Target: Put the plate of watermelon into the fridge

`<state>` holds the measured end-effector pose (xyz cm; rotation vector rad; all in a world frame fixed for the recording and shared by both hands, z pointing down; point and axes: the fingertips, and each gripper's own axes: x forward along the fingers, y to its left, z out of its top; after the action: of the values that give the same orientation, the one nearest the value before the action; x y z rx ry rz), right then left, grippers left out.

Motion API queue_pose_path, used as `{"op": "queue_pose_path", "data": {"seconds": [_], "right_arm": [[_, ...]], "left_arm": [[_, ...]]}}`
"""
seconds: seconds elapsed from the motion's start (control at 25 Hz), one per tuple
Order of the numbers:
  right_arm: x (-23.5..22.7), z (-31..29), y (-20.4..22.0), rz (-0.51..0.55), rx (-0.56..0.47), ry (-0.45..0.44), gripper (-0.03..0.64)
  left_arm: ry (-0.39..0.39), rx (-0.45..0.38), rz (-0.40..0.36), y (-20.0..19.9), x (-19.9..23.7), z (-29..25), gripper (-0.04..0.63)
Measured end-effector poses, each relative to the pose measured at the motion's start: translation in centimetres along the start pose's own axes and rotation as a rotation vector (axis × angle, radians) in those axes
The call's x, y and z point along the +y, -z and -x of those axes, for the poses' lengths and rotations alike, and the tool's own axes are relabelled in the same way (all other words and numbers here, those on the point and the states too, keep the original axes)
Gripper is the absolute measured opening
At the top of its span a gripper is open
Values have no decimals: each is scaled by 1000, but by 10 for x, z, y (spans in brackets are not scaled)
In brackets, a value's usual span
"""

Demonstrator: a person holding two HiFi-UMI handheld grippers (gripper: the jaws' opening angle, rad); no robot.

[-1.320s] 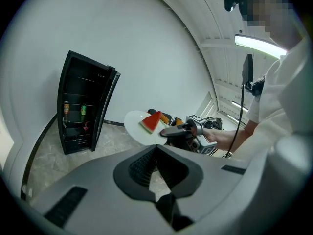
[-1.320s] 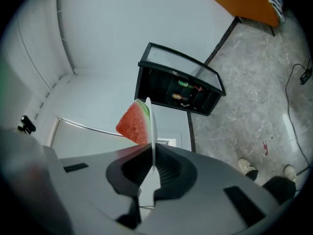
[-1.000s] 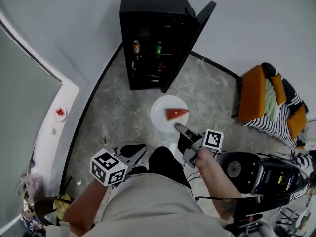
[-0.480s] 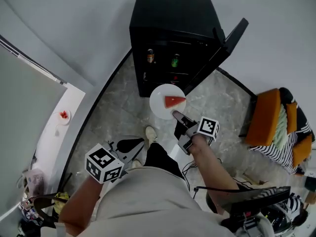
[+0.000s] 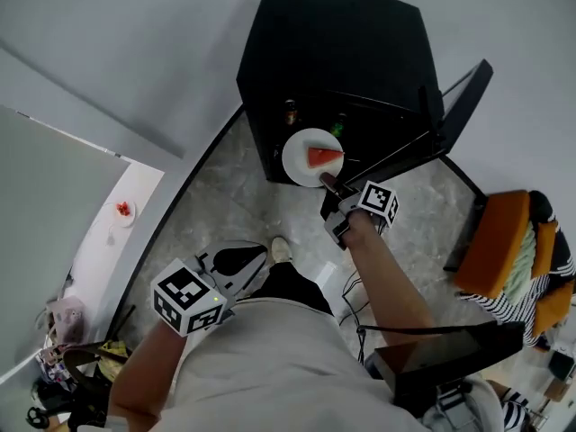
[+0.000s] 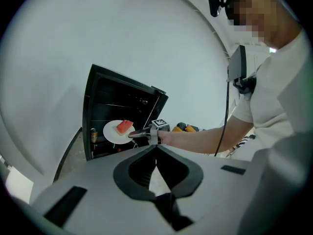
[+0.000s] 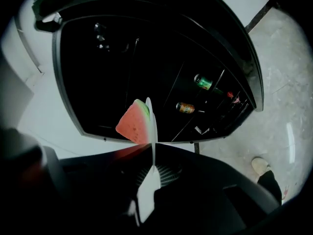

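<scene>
A white plate (image 5: pixel 306 157) carrying a red watermelon wedge (image 5: pixel 323 157) hangs level in front of the black fridge (image 5: pixel 342 52), right at its open front. My right gripper (image 5: pixel 327 182) is shut on the plate's near rim. In the right gripper view the plate (image 7: pixel 153 124) shows edge-on with the wedge (image 7: pixel 133 124) on its left, and the dark shelves lie behind it. The fridge door (image 5: pixel 463 97) stands open to the right. My left gripper (image 5: pixel 241 264) hangs low by my waist, shut with nothing in it; its view shows the plate (image 6: pixel 117 132) from the side.
Drink cans (image 7: pixel 186 107) stand on the fridge's lower shelves. An orange chair with striped cushions (image 5: pixel 499 241) is at the right. A white ledge at the left bears a small dish (image 5: pixel 123 211). My shoe (image 5: pixel 281 248) is on the marble floor, and dark equipment (image 5: pixel 445 358) sits at bottom right.
I have stepped toward the fridge. The plate with the wedge has gone from over the floor up to the fridge's open front, still held by my right gripper.
</scene>
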<state>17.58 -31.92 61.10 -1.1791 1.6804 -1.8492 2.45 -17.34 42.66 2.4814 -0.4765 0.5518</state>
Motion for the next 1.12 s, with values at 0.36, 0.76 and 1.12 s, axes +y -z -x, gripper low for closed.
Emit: {"op": "queue_pose_path", "data": {"seconds": [0.36,0.76,1.12], "right_arm": [[-29,-67,-48,-47,-13,54,23],[-45,-124,-80,-71,-58,96,23],[-58,-160,-98,-59,-79,132,23]], "left_arm": [[-36,2,-1,-21,23,-9,12],[-74,-8,51,-27,46,1,12],[-105,-18,83,-22,69,6,12]]}}
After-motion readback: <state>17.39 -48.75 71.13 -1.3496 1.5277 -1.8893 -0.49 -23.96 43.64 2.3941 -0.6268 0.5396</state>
